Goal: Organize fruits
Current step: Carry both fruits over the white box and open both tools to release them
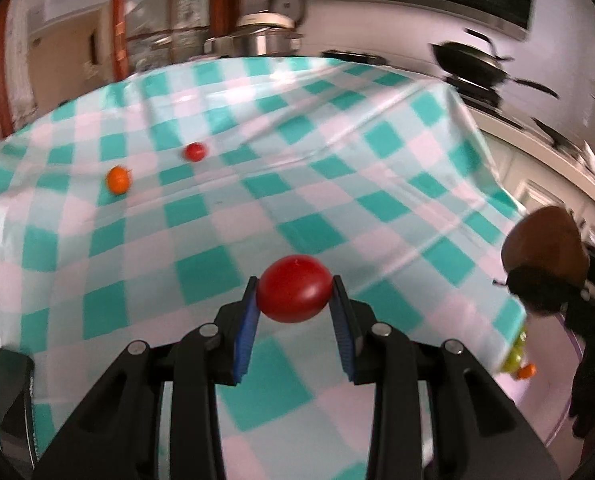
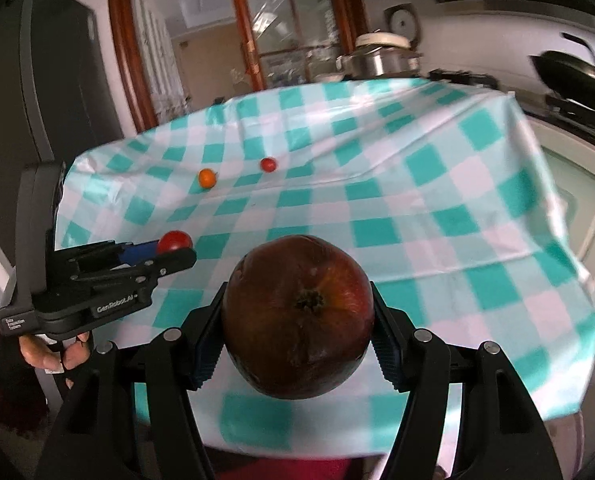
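My left gripper (image 1: 294,290) is shut on a red tomato (image 1: 294,294) and holds it above the checked tablecloth (image 1: 337,152); it also shows in the right wrist view (image 2: 177,250) at the left with the tomato (image 2: 174,241). My right gripper (image 2: 297,312) is shut on a large dark red apple (image 2: 297,316), held above the near table edge; the apple (image 1: 543,240) shows at the right of the left wrist view. A small orange fruit (image 1: 118,179) (image 2: 207,178) and a small red fruit (image 1: 195,151) (image 2: 268,164) lie on the far left of the cloth.
The teal and white tablecloth (image 2: 437,200) drapes over the table's right edge. A silver pot (image 2: 381,60) and black pans (image 2: 573,76) stand on counters behind. Green and orange fruits (image 1: 519,362) show low beside the table at the right.
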`<state>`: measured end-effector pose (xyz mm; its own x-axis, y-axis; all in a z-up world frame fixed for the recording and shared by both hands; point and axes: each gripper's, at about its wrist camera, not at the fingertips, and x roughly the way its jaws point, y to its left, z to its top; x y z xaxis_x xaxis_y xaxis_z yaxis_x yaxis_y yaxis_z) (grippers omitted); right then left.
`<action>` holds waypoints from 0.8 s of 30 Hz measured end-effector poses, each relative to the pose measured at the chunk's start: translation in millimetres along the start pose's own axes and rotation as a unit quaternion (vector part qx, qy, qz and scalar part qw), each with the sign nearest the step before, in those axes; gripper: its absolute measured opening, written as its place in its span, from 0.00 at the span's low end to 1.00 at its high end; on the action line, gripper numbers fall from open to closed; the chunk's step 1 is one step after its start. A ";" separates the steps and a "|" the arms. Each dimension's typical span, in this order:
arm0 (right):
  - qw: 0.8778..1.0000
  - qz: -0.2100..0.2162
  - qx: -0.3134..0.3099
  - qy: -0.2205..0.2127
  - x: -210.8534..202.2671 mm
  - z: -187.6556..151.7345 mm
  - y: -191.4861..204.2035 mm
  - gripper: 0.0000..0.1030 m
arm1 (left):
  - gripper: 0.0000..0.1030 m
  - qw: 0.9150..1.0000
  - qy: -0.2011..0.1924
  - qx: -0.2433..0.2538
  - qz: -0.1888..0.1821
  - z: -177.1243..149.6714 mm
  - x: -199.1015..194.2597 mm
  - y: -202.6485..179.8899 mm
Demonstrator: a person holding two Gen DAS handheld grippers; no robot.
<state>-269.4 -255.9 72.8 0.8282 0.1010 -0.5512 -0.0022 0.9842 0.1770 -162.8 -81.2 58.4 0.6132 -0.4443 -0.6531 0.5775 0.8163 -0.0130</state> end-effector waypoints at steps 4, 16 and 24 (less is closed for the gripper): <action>0.999 -0.043 0.022 -0.021 -39.8 -15.4 -37.3 0.60 | 0.34 0.997 0.002 0.045 -0.055 0.4 -7.2 -45.9; 0.972 -0.201 0.073 0.096 -93.2 -121.6 -162.3 0.60 | 0.34 0.944 0.064 0.249 -0.207 -29.7 4.2 -215.6; 0.933 -0.215 0.061 0.283 -49.6 -199.4 -218.9 0.60 | 0.34 0.838 0.220 0.404 -0.294 -110.8 79.1 -317.2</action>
<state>-421.8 -447.3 -101.1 0.3087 -0.2041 -0.9290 0.3535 0.9314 -0.0872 -357.1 -334.3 -73.0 -0.0606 -0.3583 -0.9316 0.9953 -0.0923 -0.0293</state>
